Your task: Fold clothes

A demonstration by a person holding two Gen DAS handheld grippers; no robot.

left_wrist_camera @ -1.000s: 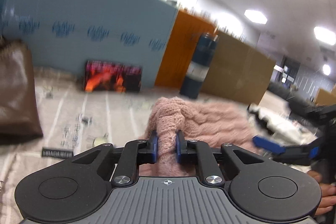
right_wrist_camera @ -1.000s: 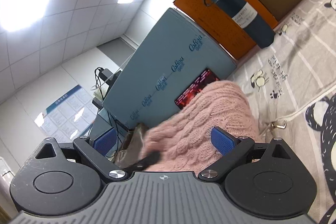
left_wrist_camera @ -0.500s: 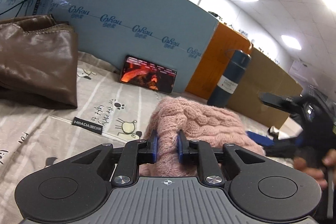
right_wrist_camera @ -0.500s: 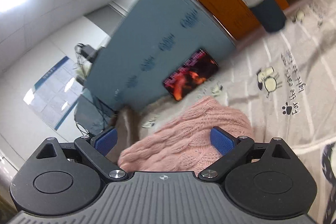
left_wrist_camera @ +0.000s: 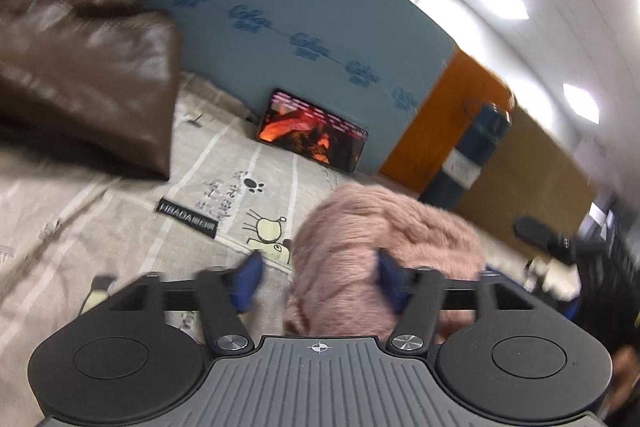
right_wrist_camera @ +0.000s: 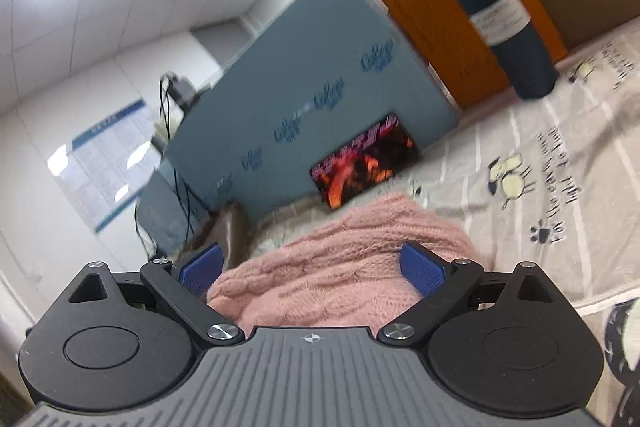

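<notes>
A pink knitted sweater point(left_wrist_camera: 384, 239) lies bunched on the printed beige cloth point(left_wrist_camera: 120, 227), just in front of both grippers. My left gripper point(left_wrist_camera: 320, 279) is open, its blue pads apart, with the sweater's left edge between them. In the right wrist view the sweater point(right_wrist_camera: 340, 259) fills the space ahead of my right gripper point(right_wrist_camera: 312, 267), which is open wide and holds nothing.
A brown leather garment point(left_wrist_camera: 84, 87) lies at the left. A phone with a lit screen point(left_wrist_camera: 312, 137) leans on a blue foam board point(left_wrist_camera: 280, 7). A dark blue flask point(right_wrist_camera: 488, 7) stands by an orange board point(right_wrist_camera: 432, 11) at the back right.
My left gripper was shut on a fold of the pink sweater and has now opened, letting it go. The right gripper stayed open and swung to look more along the table.
</notes>
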